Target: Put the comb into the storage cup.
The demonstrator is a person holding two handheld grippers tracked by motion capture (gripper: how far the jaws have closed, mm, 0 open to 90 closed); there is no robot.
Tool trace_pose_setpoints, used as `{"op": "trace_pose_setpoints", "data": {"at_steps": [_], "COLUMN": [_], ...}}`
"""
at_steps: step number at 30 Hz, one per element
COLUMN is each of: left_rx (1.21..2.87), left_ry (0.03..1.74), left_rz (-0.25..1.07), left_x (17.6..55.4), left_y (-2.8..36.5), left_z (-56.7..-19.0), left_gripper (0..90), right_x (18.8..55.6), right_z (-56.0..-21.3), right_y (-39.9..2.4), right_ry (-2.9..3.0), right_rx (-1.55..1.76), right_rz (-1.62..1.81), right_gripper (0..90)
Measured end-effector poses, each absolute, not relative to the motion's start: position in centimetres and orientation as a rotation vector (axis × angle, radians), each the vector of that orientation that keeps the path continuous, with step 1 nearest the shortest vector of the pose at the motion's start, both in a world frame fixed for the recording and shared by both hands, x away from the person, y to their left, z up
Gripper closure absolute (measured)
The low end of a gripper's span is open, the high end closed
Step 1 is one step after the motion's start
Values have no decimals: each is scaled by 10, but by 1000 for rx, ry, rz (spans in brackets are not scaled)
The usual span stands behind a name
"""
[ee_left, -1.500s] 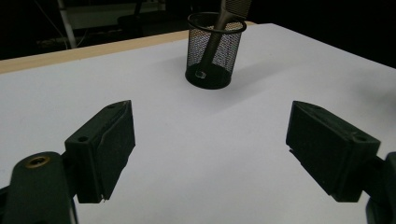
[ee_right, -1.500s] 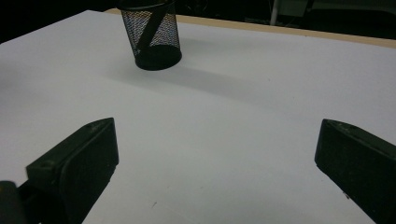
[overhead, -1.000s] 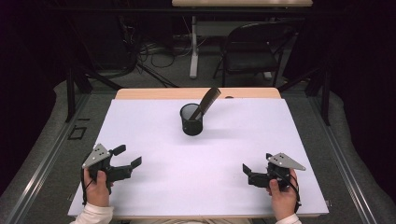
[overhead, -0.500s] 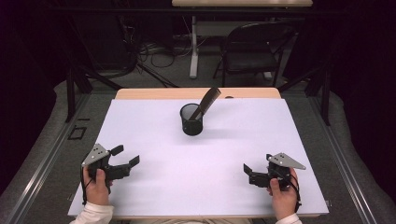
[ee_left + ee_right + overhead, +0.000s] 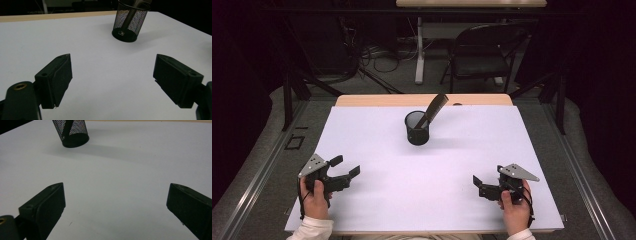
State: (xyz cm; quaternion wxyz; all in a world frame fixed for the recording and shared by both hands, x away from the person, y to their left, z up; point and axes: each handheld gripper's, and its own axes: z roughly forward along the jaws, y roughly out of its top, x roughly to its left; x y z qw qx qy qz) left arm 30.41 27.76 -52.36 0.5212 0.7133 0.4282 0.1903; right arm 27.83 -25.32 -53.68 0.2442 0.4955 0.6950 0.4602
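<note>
A: Two tools, one at each near corner of the counter (image 5: pixel 377 145). Start on the left?

B: The left tool (image 5: pixel 346 167) sits close to the near left corner, held in a hand (image 5: pixel 316 197) that comes in over the near edge. Its jaws stand wide apart with nothing between them, and they point inward toward the middle of the counter.

A: And the cup?

B: The black mesh cup (image 5: pixel 417 127) stands upright near the far edge, about midway between the left and right edges. A dark flat handle-like piece (image 5: pixel 435 107) leans out of it, tipped toward the far right. In the left gripper view the cup (image 5: pixel 129 21) lies well ahead of the jaws and a little right of the line between them, well apart from both.

A: Then the right side.

B: The right tool (image 5: pixel 479 184) is near the near right corner, in the other hand (image 5: pixel 514 207). Its jaws are also spread, holding nothing, and face inward. In the right gripper view the cup (image 5: pixel 72 132) stands far ahead and off to the left of the jaws, its shadow stretching across the white surface.

A: So neither touches it?

B: Neither. The cup is well apart from both, roughly the same way off from each.
</note>
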Motion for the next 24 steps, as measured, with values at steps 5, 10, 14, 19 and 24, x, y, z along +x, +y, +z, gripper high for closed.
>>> {"op": "trace_pose_setpoints", "data": {"at_steps": [5, 10, 14, 19, 24], "left_rx": [1708, 1703, 1699, 1697, 1691], "left_ry": [1026, 1032, 1034, 1041, 1043], "left_rz": [455, 454, 454, 454, 458], "left_x": [304, 304, 304, 305, 305], "left_y": [277, 278, 279, 280, 281], "left_z": [-524, -524, -524, -525, -524], "left_gripper": [160, 160, 160, 160, 160], "right_x": [278, 278, 278, 279, 278], "right_z": [-537, -537, -538, -538, -538], "right_y": [-252, -252, -251, -250, -250], "right_ry": [1899, 1894, 1906, 1910, 1910], "right_rx": [1352, 1347, 1359, 1358, 1359], "right_rz": [1257, 1262, 1246, 1243, 1242], "right_gripper": [21, 22, 31, 31, 31]}}
